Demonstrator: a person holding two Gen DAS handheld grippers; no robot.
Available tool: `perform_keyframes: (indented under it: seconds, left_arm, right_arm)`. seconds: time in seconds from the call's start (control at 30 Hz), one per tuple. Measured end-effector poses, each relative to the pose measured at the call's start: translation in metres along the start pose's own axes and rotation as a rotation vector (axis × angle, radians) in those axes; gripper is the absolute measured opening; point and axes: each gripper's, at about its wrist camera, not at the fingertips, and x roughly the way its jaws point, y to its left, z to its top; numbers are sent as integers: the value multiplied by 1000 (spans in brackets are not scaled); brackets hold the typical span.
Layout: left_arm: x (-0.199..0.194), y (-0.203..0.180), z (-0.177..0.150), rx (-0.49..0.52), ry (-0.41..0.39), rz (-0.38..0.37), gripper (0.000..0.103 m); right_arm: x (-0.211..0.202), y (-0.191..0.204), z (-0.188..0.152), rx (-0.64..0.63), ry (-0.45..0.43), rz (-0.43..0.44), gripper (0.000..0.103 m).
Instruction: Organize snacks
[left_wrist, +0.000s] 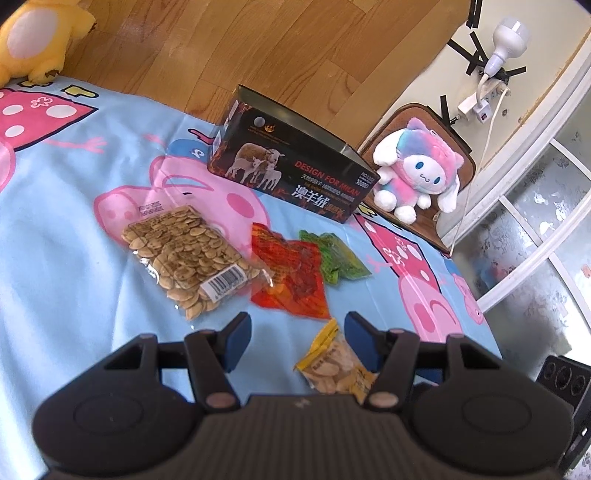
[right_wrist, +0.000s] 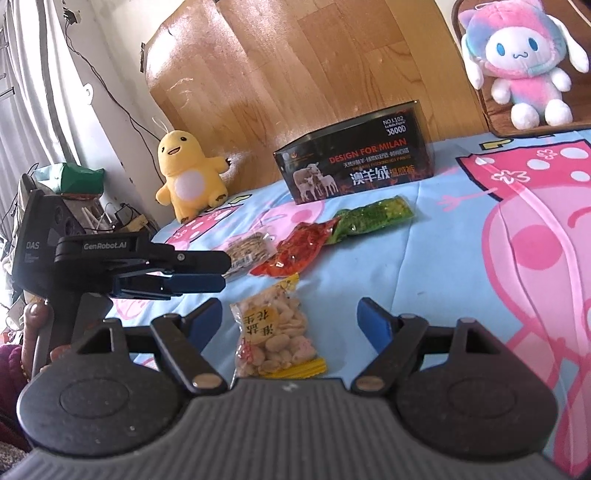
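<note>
Snack packets (left_wrist: 192, 254), box (left_wrist: 291, 170) on bedsheet (left_wrist: 55, 229)

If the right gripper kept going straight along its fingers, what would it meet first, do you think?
Most likely the peanut bag, which lies on the bed sheet between the open fingers of the right gripper. Beyond it lies the red packet, though depth is hard to judge.
</note>
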Motion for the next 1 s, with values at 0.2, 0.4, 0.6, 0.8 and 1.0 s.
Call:
perform_keyframes:
  seconds: [0.2,0.4,0.6,0.8,1.0]
  left_arm:
    - [-2,2,2,-5,-4,-4,57]
    - [-11,6,6,-11,-34,-3,61]
    - [-9,10,11,-25,-23,-14,61]
    - [7,-8,4,35,34,-50,61]
    - [33,-25,-9,81,100,-47,56]
  right_arm:
    - [1,6,-2,-39,12,8,82]
    - [6,20,-8,-120,54,26,91]
    - [14,34,-18,-232,81,-23,91]
    - [19,40,-25,-317,99,-61,91]
    - [15,44,-31,-418,103,-125,71]
